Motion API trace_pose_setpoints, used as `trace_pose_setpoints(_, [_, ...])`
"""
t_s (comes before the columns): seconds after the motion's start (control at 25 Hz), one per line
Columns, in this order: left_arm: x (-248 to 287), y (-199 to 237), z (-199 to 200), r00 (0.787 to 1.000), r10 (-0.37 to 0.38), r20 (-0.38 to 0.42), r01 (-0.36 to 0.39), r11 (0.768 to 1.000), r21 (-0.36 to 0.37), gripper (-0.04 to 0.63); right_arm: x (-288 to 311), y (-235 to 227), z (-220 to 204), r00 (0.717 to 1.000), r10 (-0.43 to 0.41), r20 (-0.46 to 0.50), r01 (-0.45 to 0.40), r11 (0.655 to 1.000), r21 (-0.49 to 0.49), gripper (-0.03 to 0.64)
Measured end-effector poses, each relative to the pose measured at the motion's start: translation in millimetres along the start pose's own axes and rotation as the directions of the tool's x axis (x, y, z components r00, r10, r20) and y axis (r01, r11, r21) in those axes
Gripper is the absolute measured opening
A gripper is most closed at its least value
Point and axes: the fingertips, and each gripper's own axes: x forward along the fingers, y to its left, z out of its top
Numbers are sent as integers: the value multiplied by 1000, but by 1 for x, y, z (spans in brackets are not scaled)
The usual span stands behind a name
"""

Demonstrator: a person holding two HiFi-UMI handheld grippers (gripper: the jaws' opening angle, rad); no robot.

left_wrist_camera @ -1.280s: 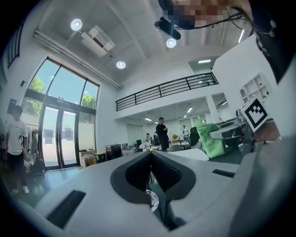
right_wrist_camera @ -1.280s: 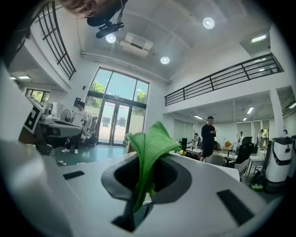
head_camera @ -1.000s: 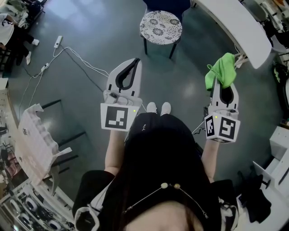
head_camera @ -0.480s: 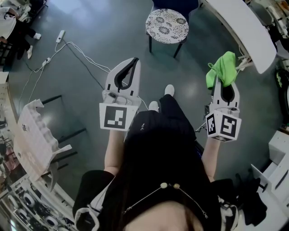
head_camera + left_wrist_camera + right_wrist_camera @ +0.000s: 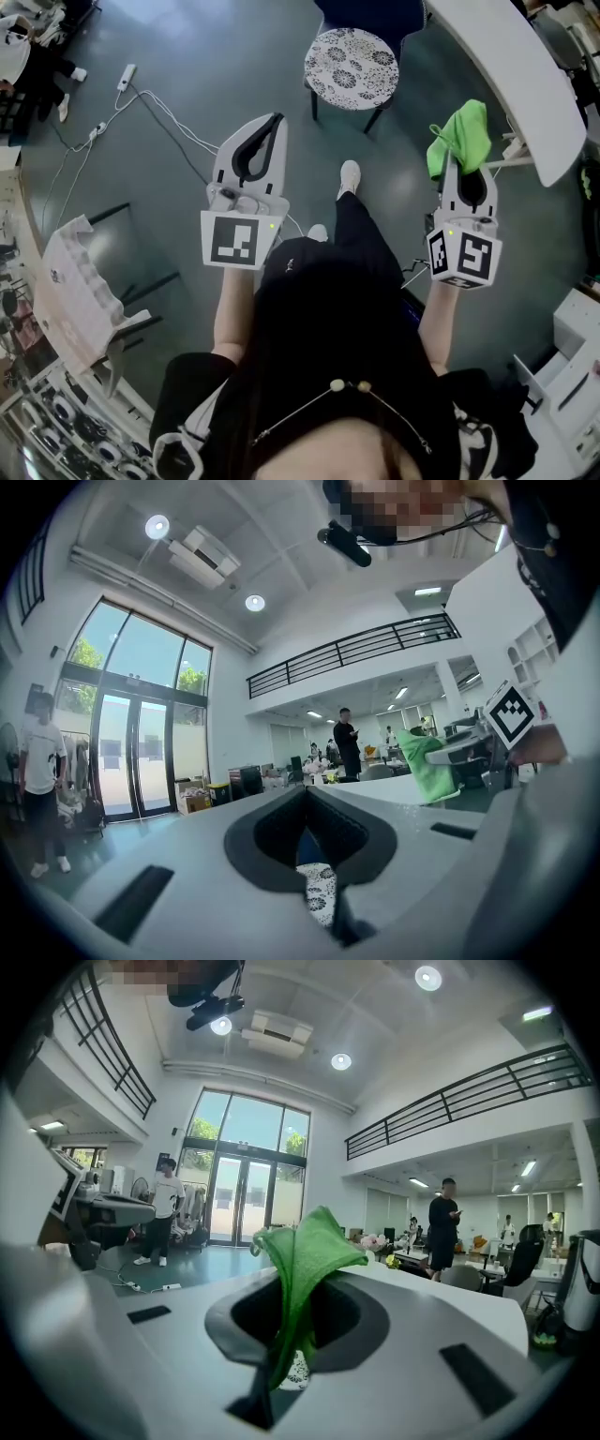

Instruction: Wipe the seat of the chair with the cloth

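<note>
The jaws of the right gripper (image 5: pixel 456 157) are clamping a green cloth (image 5: pixel 461 133); those of the left gripper (image 5: pixel 275 120) are pressing together on nothing.
The person (image 5: pixel 328 309) is standing on a dark floor (image 5: pixel 187 56), holding both grippers out in front, well apart. The cloth is bunching up past the right jaw tips, in the air near the edge of a white table (image 5: pixel 511 70). The chair (image 5: pixel 352 56) is standing ahead, its round patterned seat (image 5: pixel 336 67) lying between the grippers in the head view, well apart from the cloth. White cables (image 5: pixel 155 108) are trailing across the floor at left.
</note>
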Motion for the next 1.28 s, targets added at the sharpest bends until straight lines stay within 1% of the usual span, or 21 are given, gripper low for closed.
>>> trace_pose_setpoints(0.12, [52,10,-2,1000,6,1,-6,1000,1,5,53,-21,-2,1000,18,-21,-18,1000,-13,52])
trace_pose_setpoints(0.24, [101,19,-9,1000,10,-19,-10,1000,-13,5,103,-37,-8,997,46,-63,-49,998,-40,52])
trace_pose_setpoints(0.36, [147,31,-13,999,23,-30,-24,999,-29,5,153,-51,-5,993,81,-82,-87,994,-69,52])
trace_pose_setpoints(0.44, [171,38,-16,999,34,-35,-35,998,-43,6,183,-57,-4,989,114,-95,-123,988,-97,52])
trace_pose_setpoints(0.6, [211,56,-24,997,50,-61,-53,997,-47,5,240,-59,3,977,180,-113,-198,963,-180,52])
trace_pose_setpoints(0.68, [226,66,-27,996,52,-72,-57,997,-61,5,264,-56,2,971,204,-125,-227,952,-207,54])
trace_pose_setpoints(0.8, [245,88,-39,994,45,-99,-52,996,-68,5,299,-44,-5,955,242,-171,-281,923,-262,54])
trace_pose_setpoints(0.92, [267,112,-46,996,39,-84,-45,997,-68,5,338,-36,-16,946,243,-217,-302,904,-304,54])
trace_pose_setpoints(1.04, [293,135,-58,997,7,-72,-10,999,-45,5,380,-27,-30,938,233,-257,-315,884,-345,54])
trace_pose_setpoints(1.16, [320,164,-82,995,-9,-99,6,999,-33,5,434,-10,-41,929,247,-277,-337,872,-355,53])
trace_pose_setpoints(1.28, [338,188,-101,992,23,-121,-32,997,-70,5,483,15,-62,903,291,-317,-395,853,-341,54])
